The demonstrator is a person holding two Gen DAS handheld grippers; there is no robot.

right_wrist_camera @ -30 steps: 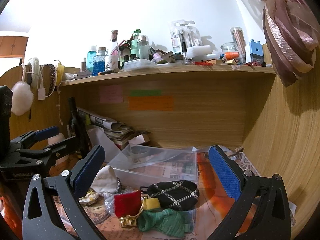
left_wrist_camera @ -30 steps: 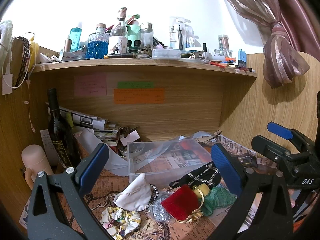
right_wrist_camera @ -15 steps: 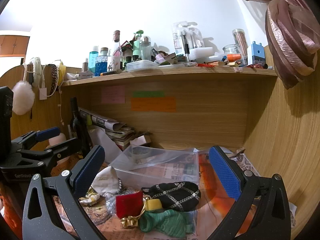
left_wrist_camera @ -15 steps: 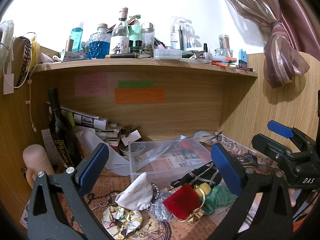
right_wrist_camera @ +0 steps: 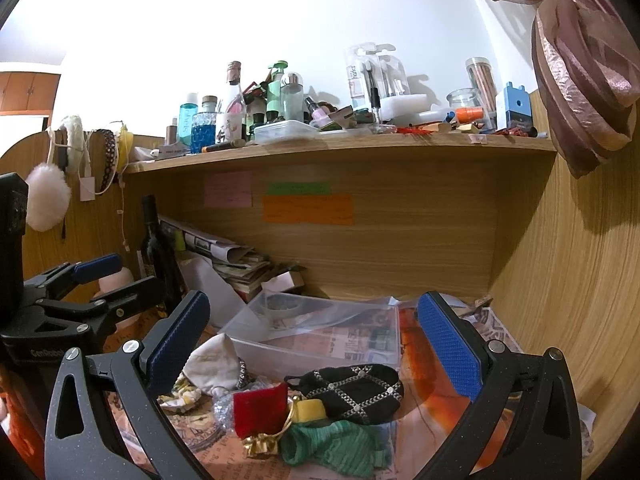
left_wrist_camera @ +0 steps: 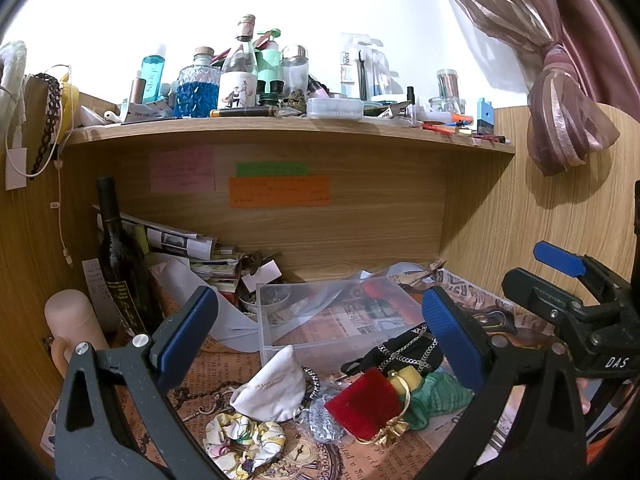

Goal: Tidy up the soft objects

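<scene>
A heap of soft things lies on the printed paper in front of a clear plastic box (left_wrist_camera: 332, 320) (right_wrist_camera: 320, 336): a white cloth pouch (left_wrist_camera: 272, 390) (right_wrist_camera: 212, 364), a floral scrunchie (left_wrist_camera: 244, 440), a red velvet pouch (left_wrist_camera: 364, 402) (right_wrist_camera: 258, 412), a black chain-patterned pouch (left_wrist_camera: 404, 350) (right_wrist_camera: 356, 394) and a green knit piece (left_wrist_camera: 436, 396) (right_wrist_camera: 336, 446). My left gripper (left_wrist_camera: 320, 340) is open and empty above the heap. My right gripper (right_wrist_camera: 312, 344) is open and empty above it too.
A dark wine bottle (left_wrist_camera: 120, 272) and stacked papers (left_wrist_camera: 192, 248) stand at the back left. A pink cylinder (left_wrist_camera: 70, 320) is at the left. A shelf (left_wrist_camera: 280, 124) of bottles hangs above. Wooden walls close both sides.
Both views shifted only slightly; the heap and the box sit a touch lower and nearer. Both grippers stay open and empty.
</scene>
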